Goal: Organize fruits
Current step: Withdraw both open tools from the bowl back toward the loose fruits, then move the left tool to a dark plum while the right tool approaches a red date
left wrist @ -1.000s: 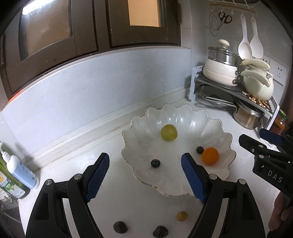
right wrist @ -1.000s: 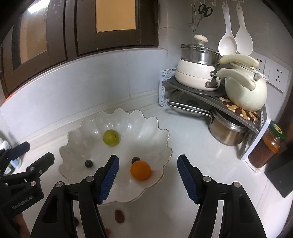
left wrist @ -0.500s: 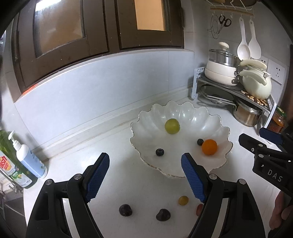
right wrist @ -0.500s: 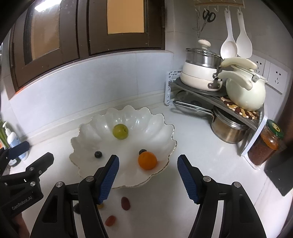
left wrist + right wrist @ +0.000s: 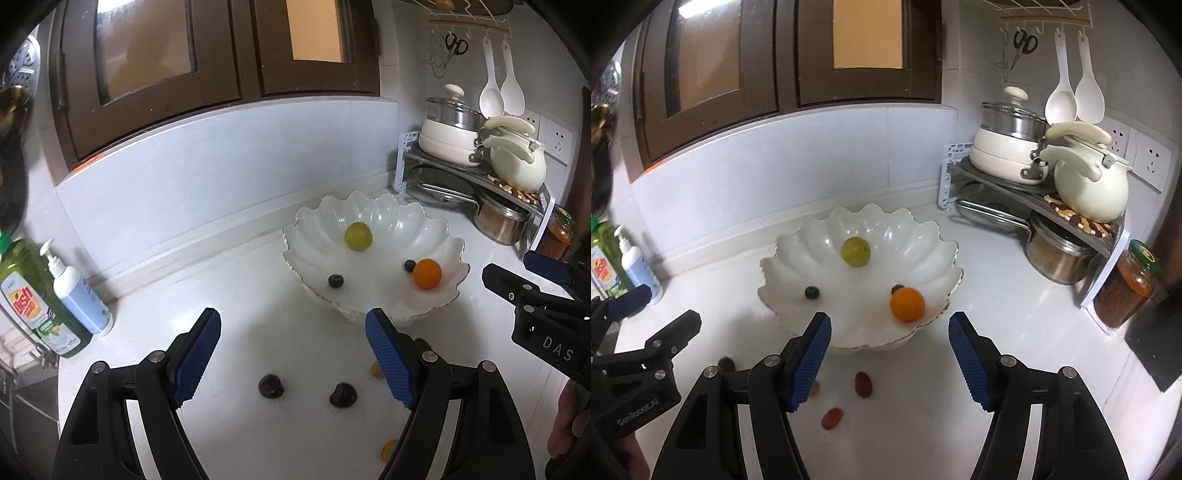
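A white scalloped bowl (image 5: 310, 229) (image 5: 923, 236) on the white counter holds a green fruit (image 5: 357, 237) (image 5: 855, 251), an orange fruit (image 5: 427, 273) (image 5: 907, 304) and two blueberries (image 5: 335, 280) (image 5: 812, 292). Loose on the counter in front of it lie two dark fruits (image 5: 270, 386) (image 5: 342, 394), a small yellow one (image 5: 376, 369), a dark red one (image 5: 863, 384) and a red-orange one (image 5: 832, 418). My left gripper (image 5: 293, 358) is open over the loose fruits, empty. My right gripper (image 5: 890, 356) is open at the bowl's near rim, empty.
A green dish-soap bottle (image 5: 35, 295) and a white pump bottle (image 5: 79, 291) stand at the left. At the right corner a rack (image 5: 1034, 192) carries pots and a cream kettle (image 5: 1089, 184), with a steel pot (image 5: 1060, 254) beneath and a jar (image 5: 1126, 288) beside it.
Both grippers have drawn back from the bowl, so it looks smaller and farther. More loose fruits on the counter have come into view. Jaw openings are unchanged.
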A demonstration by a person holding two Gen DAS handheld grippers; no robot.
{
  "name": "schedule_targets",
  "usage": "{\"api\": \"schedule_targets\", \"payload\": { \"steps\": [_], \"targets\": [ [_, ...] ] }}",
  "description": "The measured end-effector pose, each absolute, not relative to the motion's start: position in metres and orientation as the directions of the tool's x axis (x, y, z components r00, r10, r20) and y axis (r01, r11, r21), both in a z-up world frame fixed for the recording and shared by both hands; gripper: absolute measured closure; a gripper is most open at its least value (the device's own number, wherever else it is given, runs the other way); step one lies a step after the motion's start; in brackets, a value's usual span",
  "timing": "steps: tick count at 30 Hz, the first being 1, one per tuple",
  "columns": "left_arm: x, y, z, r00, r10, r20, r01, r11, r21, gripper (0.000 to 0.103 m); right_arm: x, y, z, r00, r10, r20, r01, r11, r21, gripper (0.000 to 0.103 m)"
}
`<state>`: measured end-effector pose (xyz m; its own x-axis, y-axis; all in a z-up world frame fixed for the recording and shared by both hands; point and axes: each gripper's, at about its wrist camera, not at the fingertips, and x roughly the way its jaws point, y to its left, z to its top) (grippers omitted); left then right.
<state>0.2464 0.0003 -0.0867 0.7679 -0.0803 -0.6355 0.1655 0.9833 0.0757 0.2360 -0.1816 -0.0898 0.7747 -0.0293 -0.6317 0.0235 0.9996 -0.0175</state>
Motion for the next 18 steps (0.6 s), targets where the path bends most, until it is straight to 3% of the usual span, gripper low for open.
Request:
{"api": "schedule_targets", "payload": {
  "steps": [18],
  "targets": [
    [0.221,0.02,-0.106,0.75,-0.061,-0.658,0.143,0.987,0.072,0.022,0.214,-0.159,-0.111,0.753,0.003,-0.658,-0.025,0.999,-0.024,0.036]
  ]
}}
